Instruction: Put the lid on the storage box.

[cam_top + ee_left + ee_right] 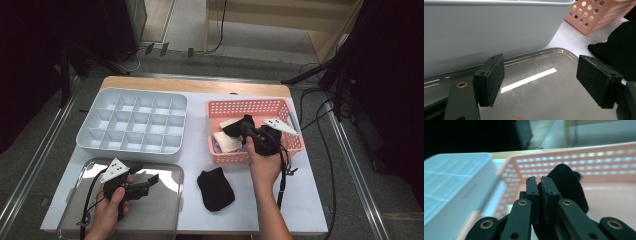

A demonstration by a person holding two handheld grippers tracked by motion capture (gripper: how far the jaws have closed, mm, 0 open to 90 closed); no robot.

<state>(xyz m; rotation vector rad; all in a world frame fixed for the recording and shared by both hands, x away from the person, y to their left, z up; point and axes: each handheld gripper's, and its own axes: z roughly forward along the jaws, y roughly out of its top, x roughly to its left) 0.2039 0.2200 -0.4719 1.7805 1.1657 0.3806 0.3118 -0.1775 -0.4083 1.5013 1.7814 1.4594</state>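
Black sock [570,185] sits pinched in the closed right gripper [540,182] over the pink basket [295,142]; left gripper [540,82] gapes empty.

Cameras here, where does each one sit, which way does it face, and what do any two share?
High view: above the person's side, looking forward and down on the table; both forearms, left gripper, right gripper.
Left gripper view: on the left gripper, low over the steel tray, facing the grey organizer; open jaws.
Right gripper view: on the right gripper, facing the pink basket; jaws pinch a black sock.
All share basket and organizer.
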